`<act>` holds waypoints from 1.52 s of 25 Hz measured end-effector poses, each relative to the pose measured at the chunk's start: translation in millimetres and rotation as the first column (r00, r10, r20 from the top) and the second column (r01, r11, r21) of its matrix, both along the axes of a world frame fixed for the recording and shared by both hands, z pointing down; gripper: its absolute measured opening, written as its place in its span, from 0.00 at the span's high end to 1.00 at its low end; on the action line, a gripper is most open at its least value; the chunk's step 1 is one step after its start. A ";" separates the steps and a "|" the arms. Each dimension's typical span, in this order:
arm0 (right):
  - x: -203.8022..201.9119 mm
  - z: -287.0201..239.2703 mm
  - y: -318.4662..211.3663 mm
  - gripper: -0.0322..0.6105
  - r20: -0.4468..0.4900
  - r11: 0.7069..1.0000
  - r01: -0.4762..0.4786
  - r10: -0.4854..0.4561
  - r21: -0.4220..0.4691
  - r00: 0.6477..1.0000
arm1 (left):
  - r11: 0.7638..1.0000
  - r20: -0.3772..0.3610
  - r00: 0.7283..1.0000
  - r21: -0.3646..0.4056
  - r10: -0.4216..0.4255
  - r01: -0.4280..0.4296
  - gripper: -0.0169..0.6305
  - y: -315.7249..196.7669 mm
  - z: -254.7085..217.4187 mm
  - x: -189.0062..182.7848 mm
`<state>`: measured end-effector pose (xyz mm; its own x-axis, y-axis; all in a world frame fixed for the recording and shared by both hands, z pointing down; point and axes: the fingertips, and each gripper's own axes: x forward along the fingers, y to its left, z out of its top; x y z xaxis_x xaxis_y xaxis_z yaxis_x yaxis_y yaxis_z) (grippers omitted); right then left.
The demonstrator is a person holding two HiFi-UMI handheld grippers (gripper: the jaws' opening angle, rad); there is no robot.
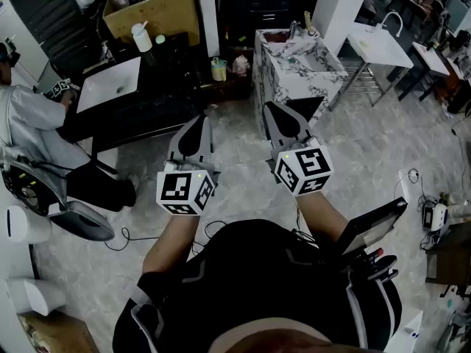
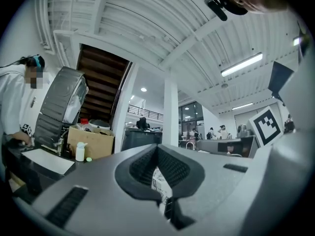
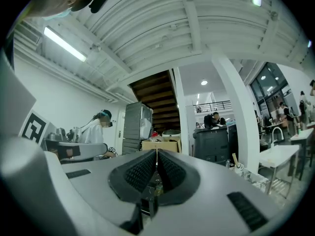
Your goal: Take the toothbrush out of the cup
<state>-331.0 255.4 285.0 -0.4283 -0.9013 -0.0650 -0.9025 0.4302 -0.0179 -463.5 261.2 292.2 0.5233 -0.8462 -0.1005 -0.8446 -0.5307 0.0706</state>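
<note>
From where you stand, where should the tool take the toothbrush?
Probably by the stretch of the toothbrush that sticks up above the rim of the cup, coming from above. It stands leaning, and the rest sits inside the cup. It is too small here to tell more.

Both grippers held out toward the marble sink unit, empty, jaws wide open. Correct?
Wrong on the jaws: they are shut, not wide open. The left gripper view shows the left gripper with its pads meeting at the tips, and the right gripper view shows the same for the right gripper. The rest holds: both are empty and held out toward the marble sink unit.
</note>
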 end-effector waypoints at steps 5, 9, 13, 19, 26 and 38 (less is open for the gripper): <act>-5.8 3.8 6.9 0.91 0.005 0.999 -0.031 0.031 0.018 1.000 | 1.000 0.023 1.000 0.013 0.017 -0.017 0.97 4.4 12.2 -7.1; -11.1 12.7 4.9 0.91 -0.013 0.999 -0.047 0.047 -0.014 0.999 | 0.998 0.016 0.998 0.021 0.060 -0.060 0.97 2.9 13.1 -10.6; -2.0 13.6 3.8 0.91 0.007 0.998 -0.067 0.067 -0.001 0.998 | 0.998 -0.023 0.998 0.015 0.061 -0.061 0.97 0.5 18.4 -11.6; 16.5 8.1 -13.0 0.91 0.010 0.999 -0.029 0.029 0.026 1.000 | 0.998 -0.008 0.998 -0.001 0.069 -0.069 0.97 -13.3 21.3 15.8; 62.7 13.8 -46.8 0.91 0.018 0.999 0.052 -0.052 0.005 0.998 | 0.999 0.019 1.000 0.044 0.019 -0.019 0.97 -38.8 6.5 69.1; 153.7 15.1 -102.0 0.91 0.011 0.994 0.106 -0.106 0.021 0.994 | 0.999 0.027 0.999 0.024 -0.030 0.029 0.97 -99.5 8.0 158.2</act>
